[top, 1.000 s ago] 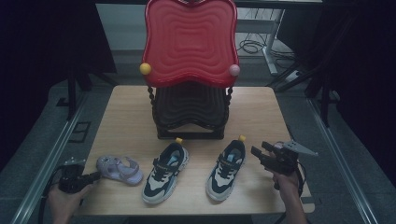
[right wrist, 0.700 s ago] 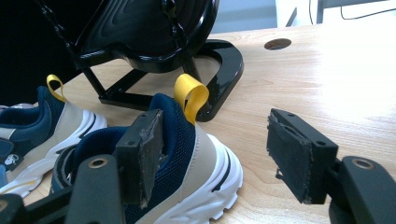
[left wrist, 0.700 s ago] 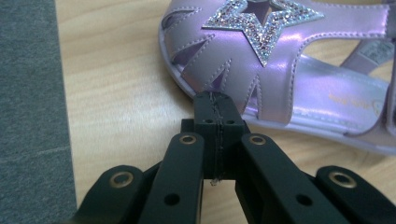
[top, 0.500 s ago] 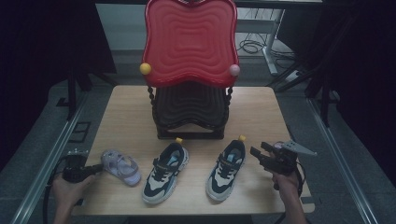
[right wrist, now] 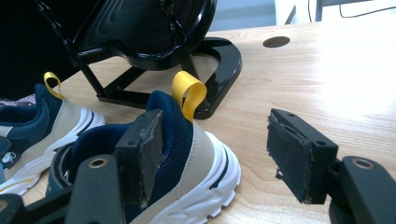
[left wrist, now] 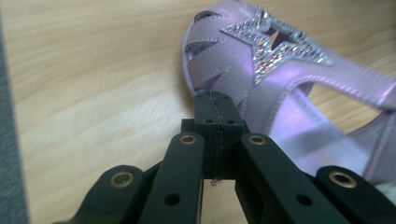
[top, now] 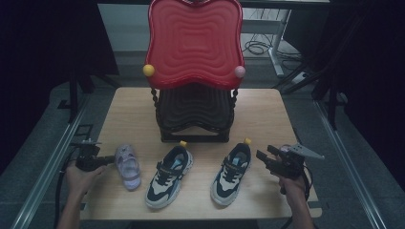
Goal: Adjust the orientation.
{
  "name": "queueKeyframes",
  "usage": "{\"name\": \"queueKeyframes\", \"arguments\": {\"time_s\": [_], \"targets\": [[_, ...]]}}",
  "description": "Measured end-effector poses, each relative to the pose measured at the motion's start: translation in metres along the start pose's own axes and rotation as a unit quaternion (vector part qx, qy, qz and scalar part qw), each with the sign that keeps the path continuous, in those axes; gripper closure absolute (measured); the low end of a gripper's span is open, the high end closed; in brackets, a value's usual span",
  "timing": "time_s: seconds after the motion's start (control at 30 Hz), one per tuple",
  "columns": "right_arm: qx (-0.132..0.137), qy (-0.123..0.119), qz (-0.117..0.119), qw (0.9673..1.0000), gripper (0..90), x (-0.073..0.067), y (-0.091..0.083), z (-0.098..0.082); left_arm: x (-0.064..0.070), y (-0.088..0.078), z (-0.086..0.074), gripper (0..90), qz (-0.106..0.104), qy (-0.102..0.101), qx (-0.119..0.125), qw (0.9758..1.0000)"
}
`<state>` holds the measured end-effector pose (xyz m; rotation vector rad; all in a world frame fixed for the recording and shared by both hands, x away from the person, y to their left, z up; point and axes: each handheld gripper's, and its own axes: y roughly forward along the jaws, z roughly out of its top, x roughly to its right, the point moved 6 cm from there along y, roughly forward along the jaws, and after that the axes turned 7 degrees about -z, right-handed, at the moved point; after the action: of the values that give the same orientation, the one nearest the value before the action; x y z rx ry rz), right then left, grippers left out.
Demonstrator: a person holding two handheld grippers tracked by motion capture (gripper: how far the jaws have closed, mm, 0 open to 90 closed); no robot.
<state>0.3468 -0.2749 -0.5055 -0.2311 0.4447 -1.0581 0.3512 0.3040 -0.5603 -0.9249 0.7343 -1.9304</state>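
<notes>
Left claw [top: 109, 160] has nudged sandal [top: 128, 167] rightward

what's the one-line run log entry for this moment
left hand-held gripper: shut, tip against purple sandal | right hand-held gripper: open, beside right sneaker's heel

You are holding the left gripper [top: 109, 159] just left of the lilac sandal [top: 127, 166], its tip touching the sandal's side. The two sneakers [top: 170, 176] are sitting right of the sandal, and you are keeping the right gripper [top: 261, 157] beyond them.
</notes>
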Motion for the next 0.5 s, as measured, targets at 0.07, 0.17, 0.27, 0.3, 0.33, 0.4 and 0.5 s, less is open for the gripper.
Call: {"name": "queueKeyframes", "arguments": {"time_s": [0.07,0.17,0.27,0.3,0.33,0.4,0.5], "targets": [[0.000,0.000,-0.001,1.0000,36.3,0.001,0.000,0.000,0.002,0.005,0.006,89.6,0.002,0.010,-0.006,0.9999],[-0.001,0.000,0.000,1.0000,36.2,0.000,0.000,-0.001,0.002,0.007,0.008,89.6,-0.003,0.013,-0.005,0.9999],[-0.003,-0.002,0.001,1.0000,36.3,-0.001,0.002,-0.002,0.002,0.009,0.011,89.6,-0.013,0.014,-0.003,0.9998],[-0.004,-0.004,0.001,1.0000,36.3,-0.001,0.002,-0.002,0.002,0.010,0.012,89.6,-0.015,0.015,-0.002,0.9998],[-0.007,-0.004,0.001,1.0000,36.3,-0.002,0.003,-0.003,0.003,0.011,0.012,89.7,-0.015,0.016,-0.002,0.9998],[-0.008,-0.004,0.002,1.0000,36.3,-0.002,0.004,-0.003,0.003,0.014,0.015,89.6,-0.014,0.025,-0.003,0.9996],[-0.007,-0.004,0.001,1.0000,36.2,-0.002,0.004,-0.003,0.004,0.017,0.018,89.7,-0.026,0.028,-0.001,0.9993]]}}
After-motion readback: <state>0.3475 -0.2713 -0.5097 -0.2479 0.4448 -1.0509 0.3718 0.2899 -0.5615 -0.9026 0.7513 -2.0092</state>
